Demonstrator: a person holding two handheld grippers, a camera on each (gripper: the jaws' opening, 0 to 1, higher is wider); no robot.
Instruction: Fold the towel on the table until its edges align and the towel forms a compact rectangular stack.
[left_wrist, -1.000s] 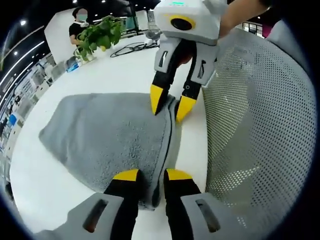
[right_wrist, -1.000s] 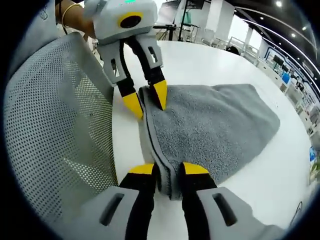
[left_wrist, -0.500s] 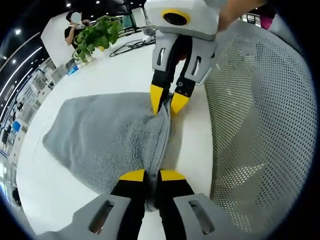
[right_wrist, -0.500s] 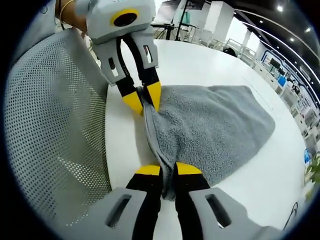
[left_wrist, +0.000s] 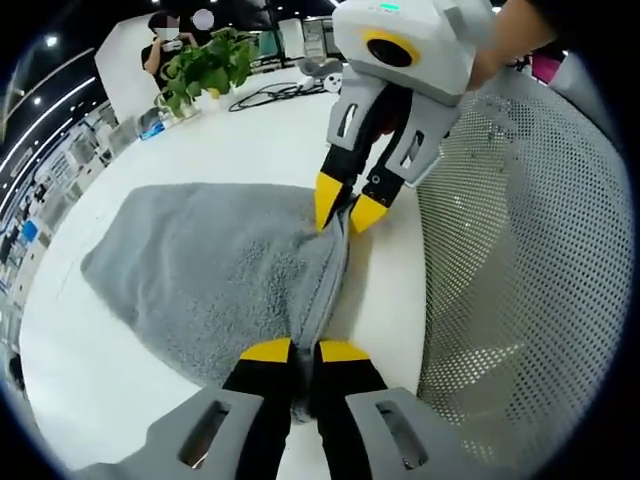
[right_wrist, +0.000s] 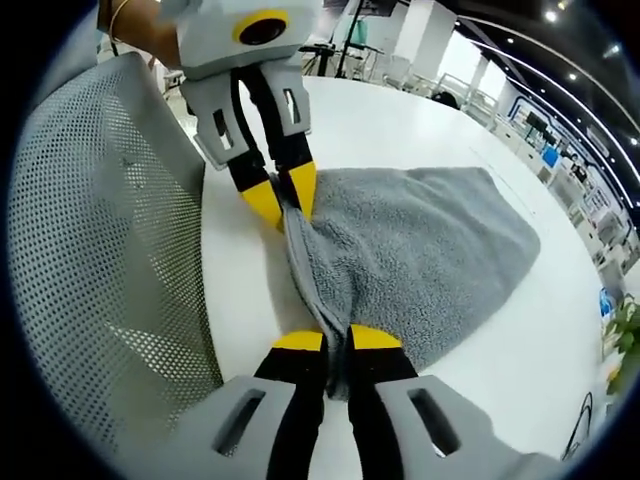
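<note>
White table (left_wrist: 250, 130) carries the grey towel (left_wrist: 210, 270), its near edge pinched by the left gripper (left_wrist: 305, 352) and right gripper (right_wrist: 337, 340), both clamped on it; folding judged barely begun.

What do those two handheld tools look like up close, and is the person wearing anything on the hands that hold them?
Each tool is light grey plastic with two black jaws ending in yellow tips: the left tool, the right tool. Slots are cut into the grey shells near the jaws. A green light glows on the housing's top. A thin gold-coloured bangle circles one wrist. No cables show on them.
</note>
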